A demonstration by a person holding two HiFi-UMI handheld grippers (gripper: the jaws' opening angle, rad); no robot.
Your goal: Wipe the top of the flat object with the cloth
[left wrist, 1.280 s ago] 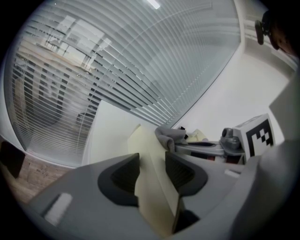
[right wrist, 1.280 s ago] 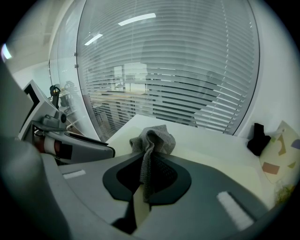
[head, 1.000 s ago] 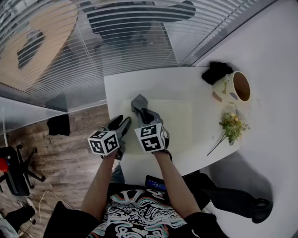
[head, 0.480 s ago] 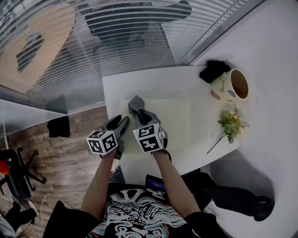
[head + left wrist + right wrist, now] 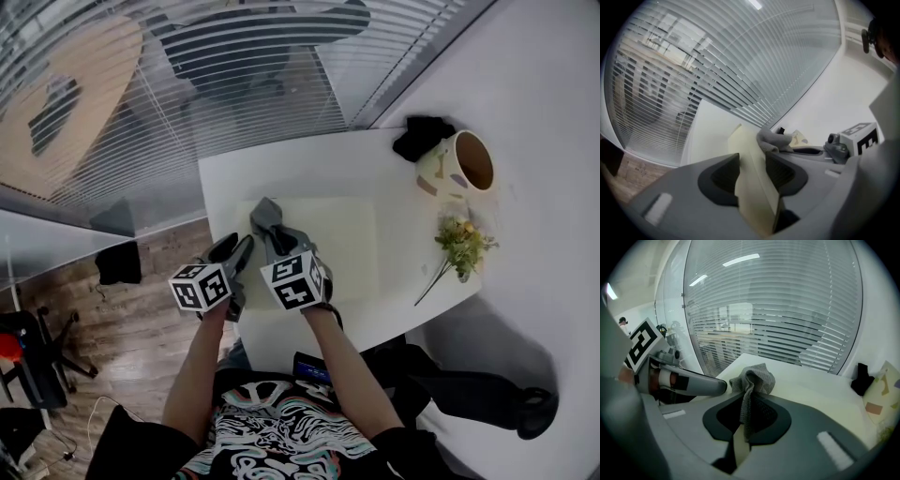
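A pale yellow flat mat (image 5: 347,244) lies on the white table (image 5: 281,173). My left gripper (image 5: 234,251) is at the mat's left edge and is shut on it. In the left gripper view the mat (image 5: 745,140) runs edge-on between the jaws of that gripper (image 5: 752,160). My right gripper (image 5: 279,236) is just to the right, over the mat's left part, shut on a grey waffle cloth (image 5: 265,216). The cloth (image 5: 752,378) bunches up beyond the right gripper (image 5: 747,404) and rests on the mat. The cloth (image 5: 774,138) also shows in the left gripper view.
A patterned mug (image 5: 459,167) lies on its side at the table's far right, with a black object (image 5: 419,136) behind it and a sprig of flowers (image 5: 461,244) in front. A glass wall with blinds (image 5: 234,84) borders the far edge. The wooden floor (image 5: 141,347) drops away at the left.
The view has drifted a little to the left. Both grippers keep their grips, and the cloth sits at nearly the same spot on the mat's left part.
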